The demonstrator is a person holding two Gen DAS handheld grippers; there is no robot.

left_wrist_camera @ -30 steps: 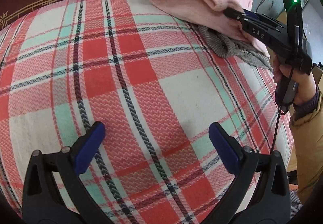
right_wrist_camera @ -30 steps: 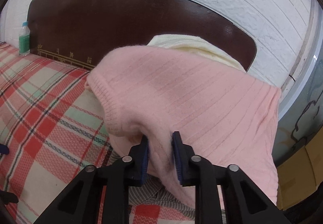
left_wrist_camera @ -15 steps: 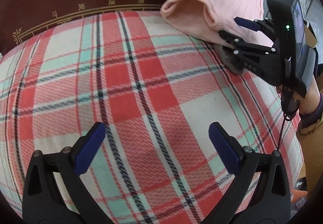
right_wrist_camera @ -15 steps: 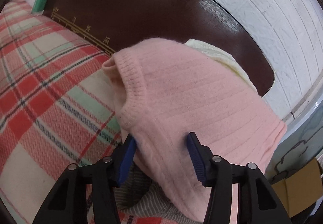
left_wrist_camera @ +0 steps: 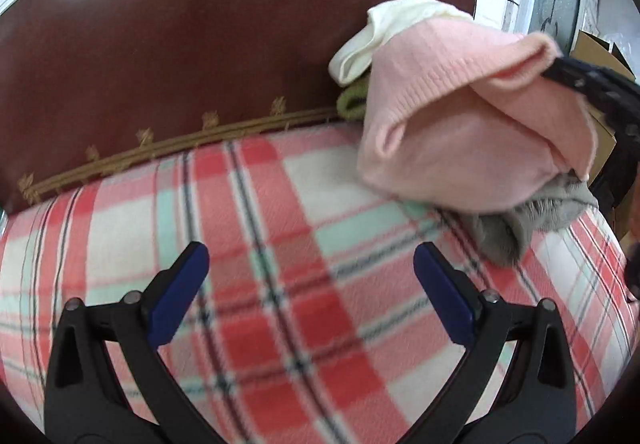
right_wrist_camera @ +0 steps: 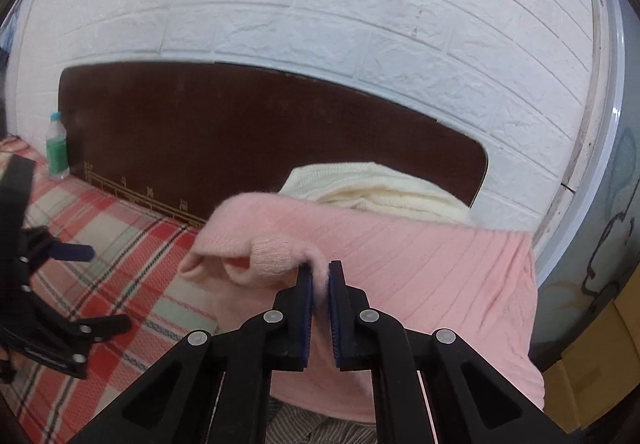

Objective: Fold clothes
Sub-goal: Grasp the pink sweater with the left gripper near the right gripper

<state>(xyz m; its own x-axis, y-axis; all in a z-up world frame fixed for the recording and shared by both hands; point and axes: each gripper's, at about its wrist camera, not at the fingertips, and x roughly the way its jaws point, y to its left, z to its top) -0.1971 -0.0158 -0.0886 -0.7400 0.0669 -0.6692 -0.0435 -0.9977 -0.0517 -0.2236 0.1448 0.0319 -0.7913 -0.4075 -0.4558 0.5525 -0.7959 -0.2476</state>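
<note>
The right hand-held gripper [right_wrist_camera: 319, 276] is closed almost fully, its blue pads [right_wrist_camera: 306, 296] pinching a raised fold of the pink sweater [right_wrist_camera: 420, 284]. The sweater lies on top of a heap at the bed's head end: a cream knit [right_wrist_camera: 376, 189] behind it against the headboard [right_wrist_camera: 240, 139], a grey striped garment [left_wrist_camera: 516, 224] sticking out from under it toward the front, and an olive piece [left_wrist_camera: 352, 103] showing at the headboard side. In the left wrist view the pinched edge of the sweater is lifted off the heap, and the sweater hangs down from the black fingers that reach in from the right.

The left hand-held gripper [left_wrist_camera: 312, 284] is wide open and holds nothing; it hovers over the bare plaid bedspread [left_wrist_camera: 280, 244], well apart from the heap. Its blue pads [left_wrist_camera: 176, 292] frame only cloth.

A plastic bottle [right_wrist_camera: 57, 151] with green liquid stands at the far corner of the bed by the headboard. Behind is a white brick wall [right_wrist_camera: 320, 3]. Cardboard [left_wrist_camera: 592, 47] shows past the bed's right edge.
</note>
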